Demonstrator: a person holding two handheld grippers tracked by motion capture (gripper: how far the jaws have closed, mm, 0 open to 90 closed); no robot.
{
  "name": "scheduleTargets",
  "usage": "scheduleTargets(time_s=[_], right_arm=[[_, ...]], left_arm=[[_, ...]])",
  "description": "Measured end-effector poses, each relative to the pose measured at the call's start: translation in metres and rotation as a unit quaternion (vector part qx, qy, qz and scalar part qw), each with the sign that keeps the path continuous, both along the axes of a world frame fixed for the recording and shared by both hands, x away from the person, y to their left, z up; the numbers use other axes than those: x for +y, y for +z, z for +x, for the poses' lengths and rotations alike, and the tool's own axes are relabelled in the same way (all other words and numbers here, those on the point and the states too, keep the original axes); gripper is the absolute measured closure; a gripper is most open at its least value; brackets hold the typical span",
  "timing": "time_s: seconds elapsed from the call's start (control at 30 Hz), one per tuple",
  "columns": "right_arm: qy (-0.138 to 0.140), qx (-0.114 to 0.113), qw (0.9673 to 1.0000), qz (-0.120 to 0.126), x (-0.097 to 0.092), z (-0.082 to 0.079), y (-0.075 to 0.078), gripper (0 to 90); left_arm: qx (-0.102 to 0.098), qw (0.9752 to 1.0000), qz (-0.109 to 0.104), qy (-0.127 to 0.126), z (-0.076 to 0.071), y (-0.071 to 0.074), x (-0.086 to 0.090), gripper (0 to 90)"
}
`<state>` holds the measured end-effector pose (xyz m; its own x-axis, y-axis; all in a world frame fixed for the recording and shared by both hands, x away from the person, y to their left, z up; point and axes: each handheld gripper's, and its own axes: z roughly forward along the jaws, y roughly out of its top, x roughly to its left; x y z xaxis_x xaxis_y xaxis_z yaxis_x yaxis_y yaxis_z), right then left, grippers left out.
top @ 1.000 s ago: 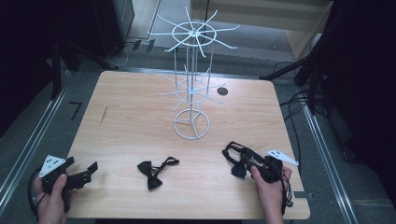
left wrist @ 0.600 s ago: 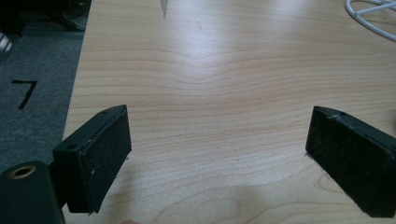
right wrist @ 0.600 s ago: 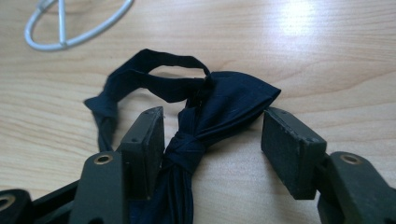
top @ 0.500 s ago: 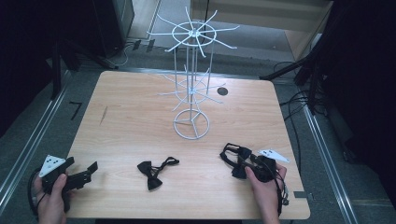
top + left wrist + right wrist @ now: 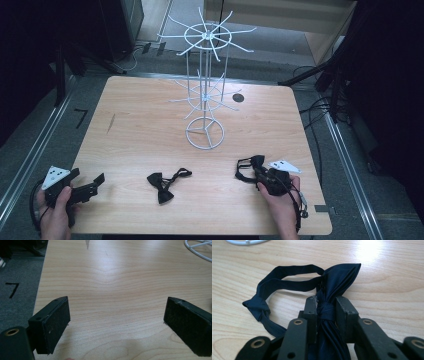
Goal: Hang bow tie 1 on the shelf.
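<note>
Wooden table (image 5: pixel 150 130) — my work surface, with a white wire display stand (image 5: pixel 205 90) upright near its centre, ring base resting on the wood. My right gripper (image 5: pixel 325 308), at the near right edge, has its jaws clamped on the knot of a dark bow tie (image 5: pixel 337 277) whose strap loops leftward onto the table. My left gripper (image 5: pixel 116 322) — jaws spread wide over bare wood at the near left corner. A second bow tie (image 5: pixel 162 182) lies between them.

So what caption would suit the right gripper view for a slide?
Right gripper shut on a dark bow tie at its knot, strap looped over the wooden table.
</note>
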<state>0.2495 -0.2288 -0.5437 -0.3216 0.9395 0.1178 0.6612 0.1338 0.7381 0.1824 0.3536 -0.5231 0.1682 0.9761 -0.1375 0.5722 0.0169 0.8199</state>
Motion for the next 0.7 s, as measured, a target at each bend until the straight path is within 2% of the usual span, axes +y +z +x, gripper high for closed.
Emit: scheduleTargets(time_s=[0.13, 0.3, 0.47, 0.6, 0.63, 0.7], right_arm=[[0.008, -0.003, 0.9999, -0.008, 0.001, -0.001, 0.001, 76.2], [0.007, -0.013, 0.9997, 0.021, -0.005, -0.003, 0.002, 77.1], [0.009, -0.033, 0.9989, 0.032, -0.005, -0.006, 0.006, 77.2], [0.017, -0.048, 0.9981, 0.034, -0.002, -0.009, 0.010, 77.2], [0.019, -0.057, 0.9979, 0.022, 0.001, -0.011, 0.012, 77.2], [0.022, -0.061, 0.9977, 0.020, 0.004, -0.012, 0.013, 77.1]], left_arm=[[0.000, 1.0000, -0.001, 0.000, 0.000, 0.000, 0.000, 7.3], [0.000, 1.0000, -0.002, -0.001, 0.000, 0.000, 0.000, 7.3], [0.001, 1.0000, 0.002, -0.006, 0.000, 0.000, -0.001, 7.3], [-0.002, 1.0000, 0.004, -0.007, 0.000, 0.000, -0.002, 7.4], [-0.004, 0.9999, 0.005, -0.015, 0.000, 0.000, -0.005, 7.3], [-0.002, 0.9997, 0.014, -0.022, 0.000, 0.000, -0.010, 7.3]])
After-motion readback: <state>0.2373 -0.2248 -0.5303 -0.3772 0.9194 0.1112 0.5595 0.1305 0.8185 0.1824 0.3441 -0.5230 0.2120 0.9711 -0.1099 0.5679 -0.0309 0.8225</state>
